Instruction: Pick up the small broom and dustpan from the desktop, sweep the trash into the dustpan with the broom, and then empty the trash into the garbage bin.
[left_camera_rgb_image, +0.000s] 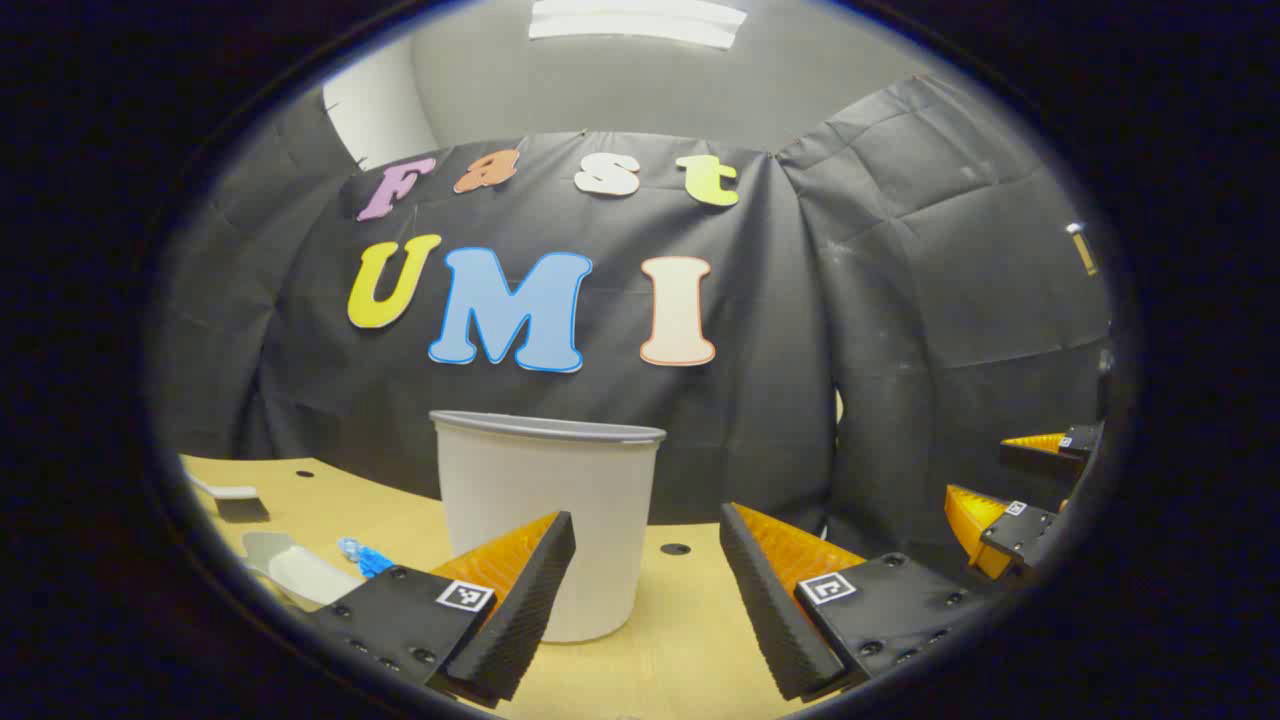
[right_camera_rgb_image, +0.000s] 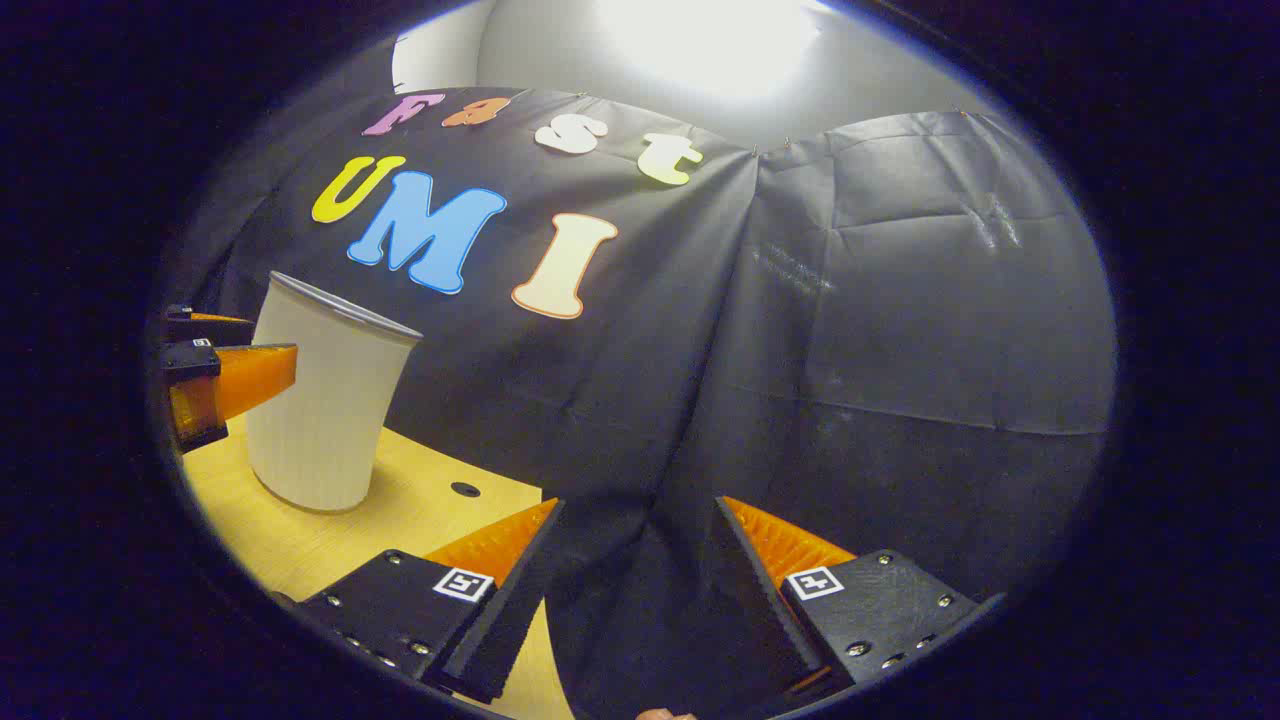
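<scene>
Left gripper view says you've barely started: your left gripper (left_camera_rgb_image: 645, 560) is spread wide and holding nothing, facing the bin (left_camera_rgb_image: 548, 525). The dustpan (left_camera_rgb_image: 300, 572), broom (left_camera_rgb_image: 228, 493) and blue trash (left_camera_rgb_image: 362, 556) sit untouched on the desk (left_camera_rgb_image: 680, 650), off left. Your right gripper (right_camera_rgb_image: 635, 560) is spread and empty too. Grabbing, sweeping and dumping all remain.

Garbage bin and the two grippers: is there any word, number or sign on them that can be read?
No readable text on them.
The garbage bin is plain.
The left gripper and the right gripper bear square black-and-white markers: coded patterns, no words.
</scene>
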